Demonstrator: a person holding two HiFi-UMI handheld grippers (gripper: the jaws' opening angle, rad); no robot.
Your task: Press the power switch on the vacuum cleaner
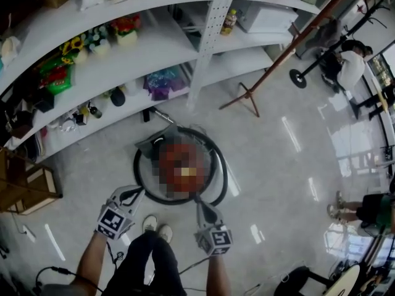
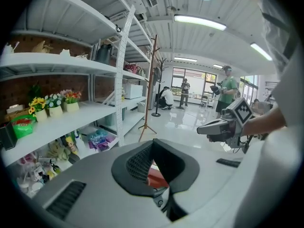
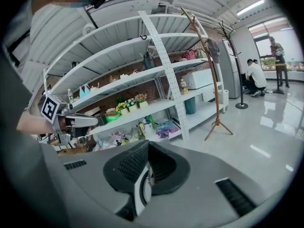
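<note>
Vacuum cleaner (image 1: 179, 165) was seen on the floor (image 1: 278, 165), just off the white shelving unit (image 1: 123, 66). Left hand-held gripper (image 1: 133, 196) and right hand-held gripper (image 1: 203, 209) were held at its near side. Both sets of jaws were closed together, with nothing clamped.

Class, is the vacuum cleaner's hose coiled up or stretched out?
Coiled: in the head view the black hose loops in a ring round the vacuum cleaner.
</note>
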